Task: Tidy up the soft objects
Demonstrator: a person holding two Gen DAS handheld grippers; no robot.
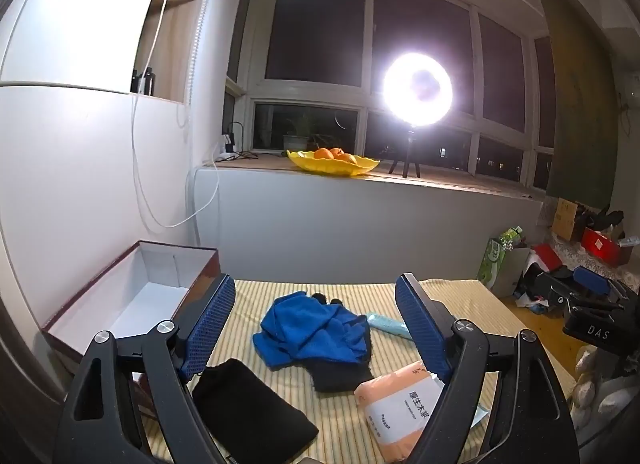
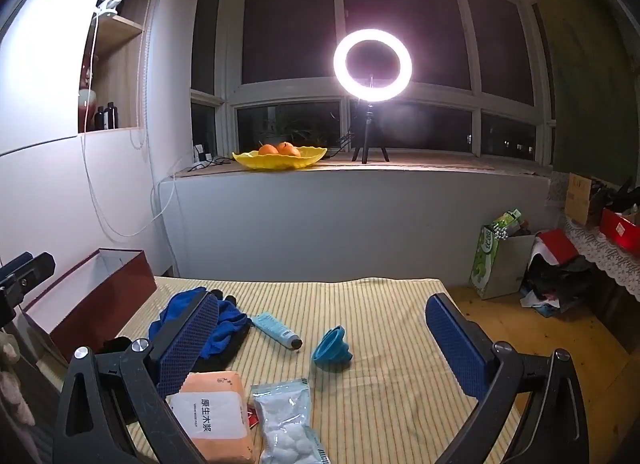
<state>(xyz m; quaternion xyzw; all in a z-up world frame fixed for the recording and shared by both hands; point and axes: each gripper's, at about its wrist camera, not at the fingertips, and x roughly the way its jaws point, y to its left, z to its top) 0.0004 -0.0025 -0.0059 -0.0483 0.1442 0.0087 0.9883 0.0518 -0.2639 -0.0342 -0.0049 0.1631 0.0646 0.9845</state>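
**Nothing sorted yet, box is bare**

Standing here watching, and both grippers are spread as wide as they go with nothing in them. The left gripper [image 1: 316, 328] hangs over the near-left part of the table, tipped a bit downward, its blue pads either side of the blue towel [image 1: 308, 328] from its own view but not touching it. The right gripper [image 2: 320, 340] hangs over the middle, also holding nothing, with the blue funnel [image 2: 332, 348] sitting on the mat between its fingers.

Working outward: the towel is bunched on top of a black cloth [image 1: 344, 372], and a black pouch [image 1: 248, 408] lies near the front-left edge. A pack of tissues [image 2: 216, 412] is at the front, a bag of cotton balls [image 2: 286, 424] right beside it, and a pale blue tube [image 2: 276, 330] lies just past the towel.

The open box [image 1: 132, 296] sits at the left edge of the striped table [image 2: 380, 304], and what I can see of its inside is bare white. So I'd say the job is at square one: every soft thing is out on the mat and all of it is left to do.
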